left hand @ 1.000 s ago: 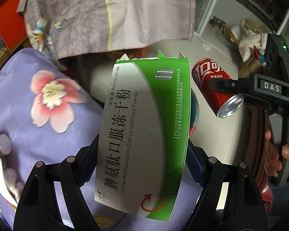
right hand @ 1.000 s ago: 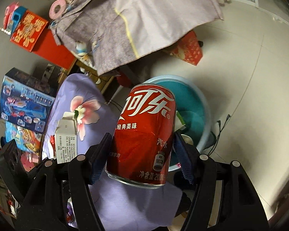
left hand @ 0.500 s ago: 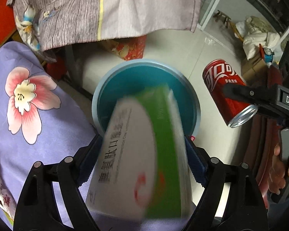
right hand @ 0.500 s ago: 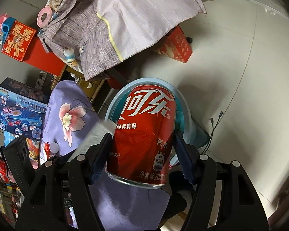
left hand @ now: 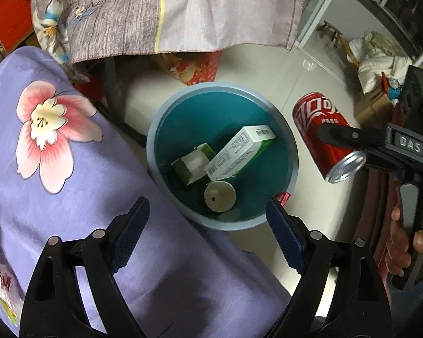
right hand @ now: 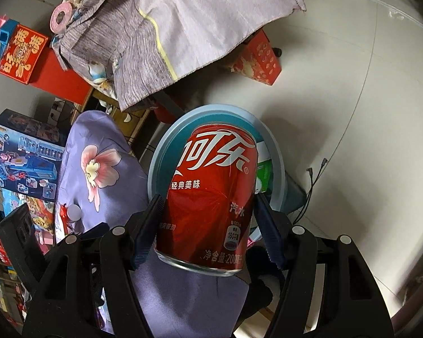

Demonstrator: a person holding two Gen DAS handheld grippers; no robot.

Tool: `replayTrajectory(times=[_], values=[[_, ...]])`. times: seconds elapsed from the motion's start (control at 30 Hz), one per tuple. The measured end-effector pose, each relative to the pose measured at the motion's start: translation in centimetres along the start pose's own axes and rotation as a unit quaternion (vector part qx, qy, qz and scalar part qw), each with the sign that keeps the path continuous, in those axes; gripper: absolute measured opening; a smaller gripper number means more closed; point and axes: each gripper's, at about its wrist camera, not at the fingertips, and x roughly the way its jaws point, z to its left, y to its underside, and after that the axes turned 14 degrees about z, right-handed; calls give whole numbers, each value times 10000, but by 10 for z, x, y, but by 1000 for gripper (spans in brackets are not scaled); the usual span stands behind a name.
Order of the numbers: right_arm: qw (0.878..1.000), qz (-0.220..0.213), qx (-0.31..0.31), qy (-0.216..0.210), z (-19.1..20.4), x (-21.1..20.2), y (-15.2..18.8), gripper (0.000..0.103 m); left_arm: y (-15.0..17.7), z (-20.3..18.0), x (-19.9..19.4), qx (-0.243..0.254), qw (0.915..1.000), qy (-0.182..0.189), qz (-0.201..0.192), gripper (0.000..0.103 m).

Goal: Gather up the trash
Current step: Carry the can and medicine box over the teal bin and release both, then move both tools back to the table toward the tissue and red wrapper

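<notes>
- Can (right hand: 211, 194): thin-walled metal, likely light and easily dented, smooth surface. Grip it across the mid-body with moderate force.
- Right gripper (right hand: 207, 221): jaws narrow, clamped on the can's sides, holding it above the bin (left hand: 292, 152).
- Left gripper (left hand: 207, 235): jaws wide, holding nothing, over the bin.
- Box (left hand: 239, 153): lies inside the bin.

Dim indoor light, fisheye bending, dark corners

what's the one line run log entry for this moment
left gripper: open, above bin | medicine box: in bin | right gripper: shut on cola can, beside bin | next: likely drop can
</notes>
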Motion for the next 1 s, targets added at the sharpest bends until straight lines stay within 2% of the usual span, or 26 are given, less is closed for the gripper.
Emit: replayTrajectory(times=[0.33,0.47,0.73,0.8,1.0], values=[[9994,313,-148,18,20,31,-6,63,26,26,-18,-331,9993,66,-150,90],[9993,323,-187,90,27,32,-5,74,32,36,-23,-448,9987,125,-192,92],[9989,292,-183,306,40,24,7,78,46,46,-29,-564,9978,229,-246,93],[9987,312,-187,354,46,22,11,83,52,50,-33,-588,9976,242,-278,93],[9977,364,-295,496,69,23,23,83,74,69,-45,-737,9960,303,-411,94]])
